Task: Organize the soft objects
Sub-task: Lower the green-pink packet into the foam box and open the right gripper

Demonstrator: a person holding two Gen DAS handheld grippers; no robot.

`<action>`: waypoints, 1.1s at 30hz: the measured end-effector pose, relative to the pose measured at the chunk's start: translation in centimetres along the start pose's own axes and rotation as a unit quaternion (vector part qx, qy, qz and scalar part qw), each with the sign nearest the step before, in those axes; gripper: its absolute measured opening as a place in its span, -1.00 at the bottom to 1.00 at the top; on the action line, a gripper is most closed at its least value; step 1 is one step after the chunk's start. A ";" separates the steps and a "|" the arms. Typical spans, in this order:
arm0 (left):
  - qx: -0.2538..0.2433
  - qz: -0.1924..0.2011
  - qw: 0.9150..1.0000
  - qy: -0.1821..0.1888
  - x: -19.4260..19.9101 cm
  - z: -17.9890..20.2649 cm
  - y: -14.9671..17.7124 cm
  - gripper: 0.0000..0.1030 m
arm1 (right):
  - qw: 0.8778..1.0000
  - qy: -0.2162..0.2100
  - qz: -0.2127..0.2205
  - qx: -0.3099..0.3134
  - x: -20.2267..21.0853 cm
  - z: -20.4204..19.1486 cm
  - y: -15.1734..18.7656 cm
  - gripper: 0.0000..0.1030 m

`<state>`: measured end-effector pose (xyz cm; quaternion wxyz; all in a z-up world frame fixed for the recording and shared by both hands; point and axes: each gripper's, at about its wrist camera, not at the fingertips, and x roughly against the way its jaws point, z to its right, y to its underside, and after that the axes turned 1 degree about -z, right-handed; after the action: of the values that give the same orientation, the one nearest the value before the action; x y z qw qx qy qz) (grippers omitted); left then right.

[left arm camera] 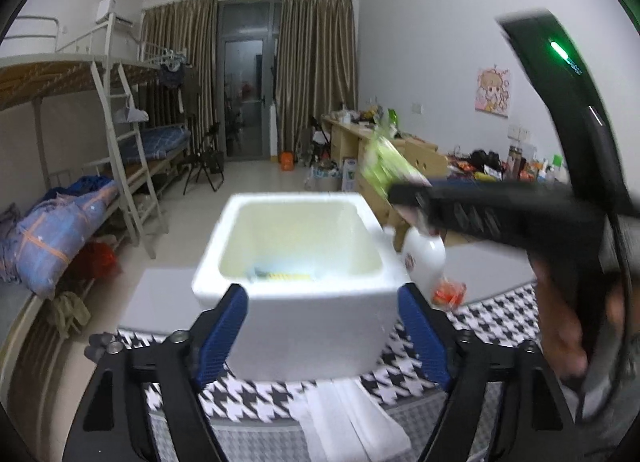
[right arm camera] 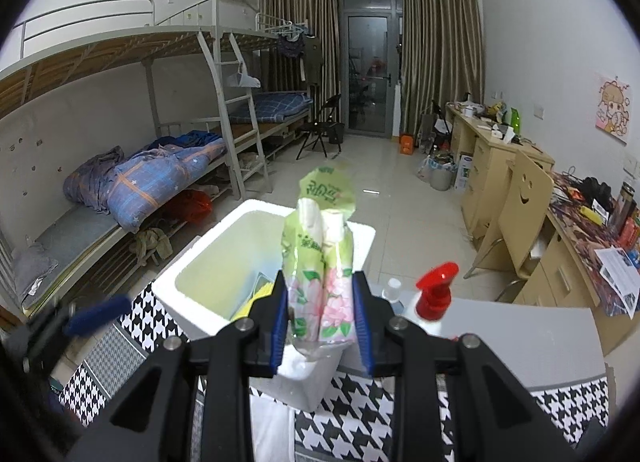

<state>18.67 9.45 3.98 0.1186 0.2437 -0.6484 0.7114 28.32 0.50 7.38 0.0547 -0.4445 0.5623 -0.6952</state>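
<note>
Beside foam box (right arm camera: pixel 192 282), spray bottle (right arm camera: pixel 434 298)

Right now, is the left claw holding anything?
No, the left claw stands wide open before the white box with nothing between its pads.

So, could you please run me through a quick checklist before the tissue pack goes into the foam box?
1. Right claw shut on the tissue pack: ok.
2. Pack above the foam box opening: ok in the right wrist view, though its exact depth cannot be told.
3. Left claw open, nothing between its fingers: ok.
4. Room left inside the box: ok, only small yellow items lie at the bottom.
5. Spray bottle clear of the path: cannot tell, it stands close beside the box.
</note>
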 end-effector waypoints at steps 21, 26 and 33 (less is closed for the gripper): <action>0.045 -0.130 0.990 -0.019 -6.1 1.6 8.2 0.77 | 0.994 -0.085 -0.062 -0.005 -4.8 0.0 -1.4 0.33; 0.033 -0.168 0.985 -0.016 -8.1 2.3 9.3 0.28 | 0.995 -0.084 -0.047 -0.009 -3.5 0.6 -1.3 0.39; 0.017 -0.231 0.973 -0.006 -9.9 3.1 11.4 -0.56 | 0.996 -0.078 -0.038 -0.001 -1.9 0.6 -1.2 0.39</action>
<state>22.16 6.42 -10.69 0.2718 0.3930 -0.5630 0.6743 30.36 1.59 7.29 0.0711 -0.5185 0.5399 -0.6592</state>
